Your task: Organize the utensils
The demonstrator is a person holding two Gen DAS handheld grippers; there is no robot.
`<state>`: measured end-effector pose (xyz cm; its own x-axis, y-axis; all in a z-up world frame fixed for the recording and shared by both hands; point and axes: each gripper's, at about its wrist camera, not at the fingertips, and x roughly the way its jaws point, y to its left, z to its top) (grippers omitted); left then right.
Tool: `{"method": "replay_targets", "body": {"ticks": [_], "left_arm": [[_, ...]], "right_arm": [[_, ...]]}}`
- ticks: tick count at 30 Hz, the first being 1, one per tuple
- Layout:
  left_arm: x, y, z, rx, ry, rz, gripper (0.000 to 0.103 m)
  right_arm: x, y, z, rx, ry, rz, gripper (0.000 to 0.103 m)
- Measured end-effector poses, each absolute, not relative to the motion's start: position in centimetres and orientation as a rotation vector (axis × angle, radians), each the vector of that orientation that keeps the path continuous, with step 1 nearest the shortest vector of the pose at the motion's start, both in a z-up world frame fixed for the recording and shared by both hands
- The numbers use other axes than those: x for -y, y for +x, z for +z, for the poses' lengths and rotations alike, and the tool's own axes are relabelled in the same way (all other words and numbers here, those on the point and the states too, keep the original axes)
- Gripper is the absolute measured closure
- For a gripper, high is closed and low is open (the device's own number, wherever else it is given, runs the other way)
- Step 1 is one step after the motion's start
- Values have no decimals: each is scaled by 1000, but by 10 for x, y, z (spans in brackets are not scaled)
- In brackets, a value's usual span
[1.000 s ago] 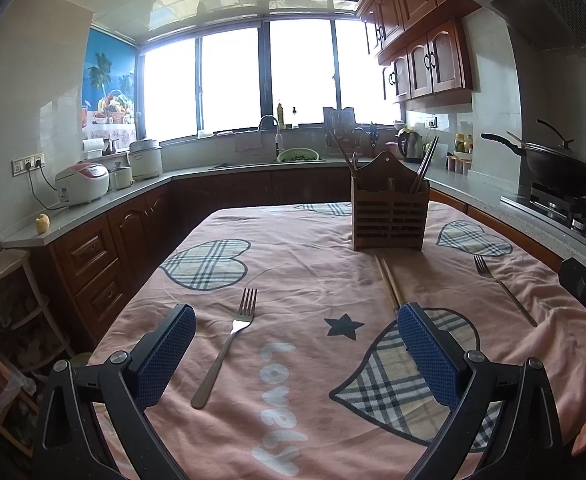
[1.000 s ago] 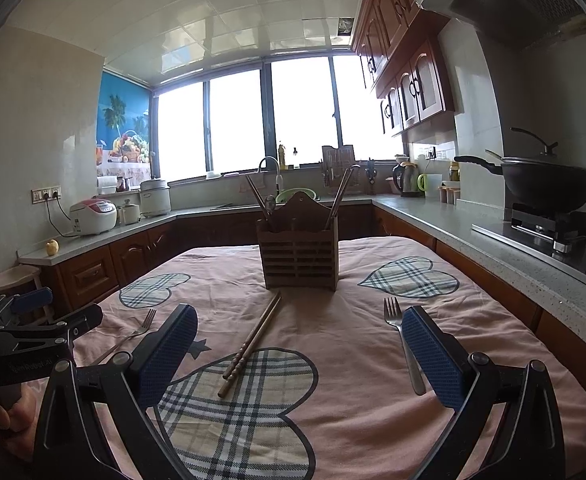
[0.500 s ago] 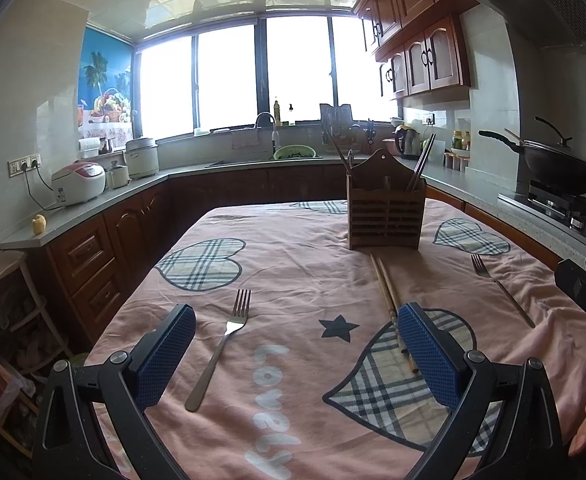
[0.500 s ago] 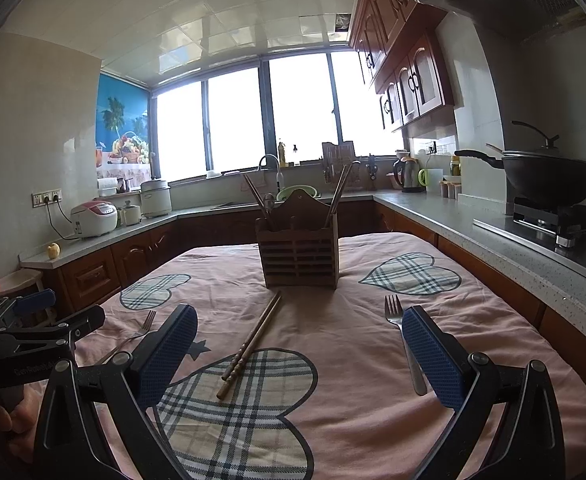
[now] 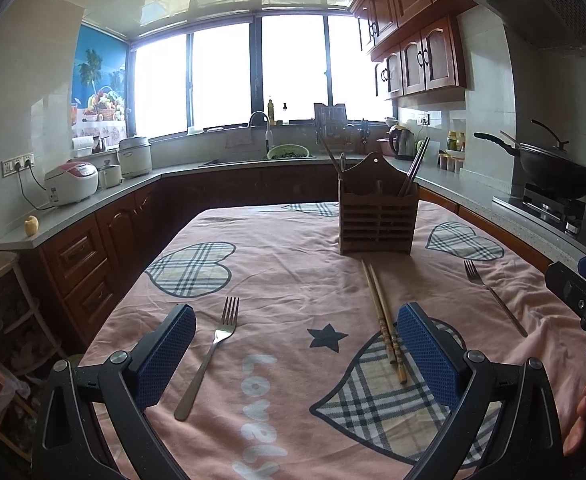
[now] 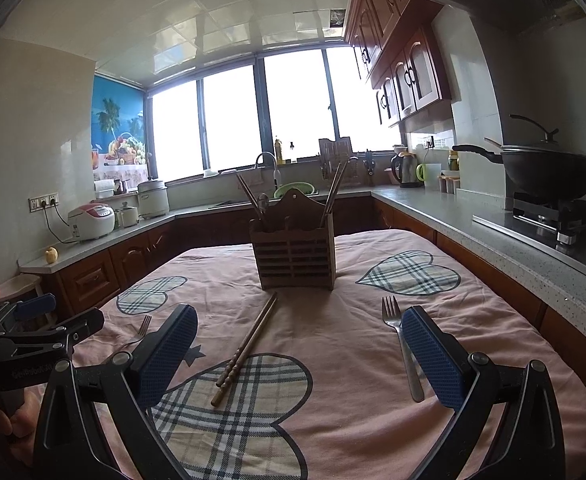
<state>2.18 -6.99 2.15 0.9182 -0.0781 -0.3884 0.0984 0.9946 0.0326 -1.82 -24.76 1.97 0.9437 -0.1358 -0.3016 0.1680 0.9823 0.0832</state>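
Tabletop chopsticks [image 6: 246, 351] lengthwise toward holder [image 6: 294, 255]

A pink tablecloth [image 5: 293, 276] with plaid hearts fills the lower frame, a black lidded wok [image 5: 555, 168] sits at right, and a white-and-pink rice cooker [image 5: 71, 182] at left.

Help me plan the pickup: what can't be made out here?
- Holder contents: front wall hides them, both views.
- Right fork handle: partly behind a right gripper finger, right view.
- Chopsticks near end: beside a left gripper finger, contact unclear, left view.
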Motion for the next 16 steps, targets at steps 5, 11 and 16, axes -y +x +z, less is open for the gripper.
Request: {"method": "replay_targets", "body": {"ticks": [5,11,16], "left_arm": [[73,23,25,-391,53,-89,1],[77,27,27,-393,62,-84,1],[80,32,31,-392,57,-86,1]], "right_arm": [[253,-11,18,-317,116,-153,0],[257,-6,17,-330,122,-148,0],[262,-1,18,-326,148,-139,0]]}}
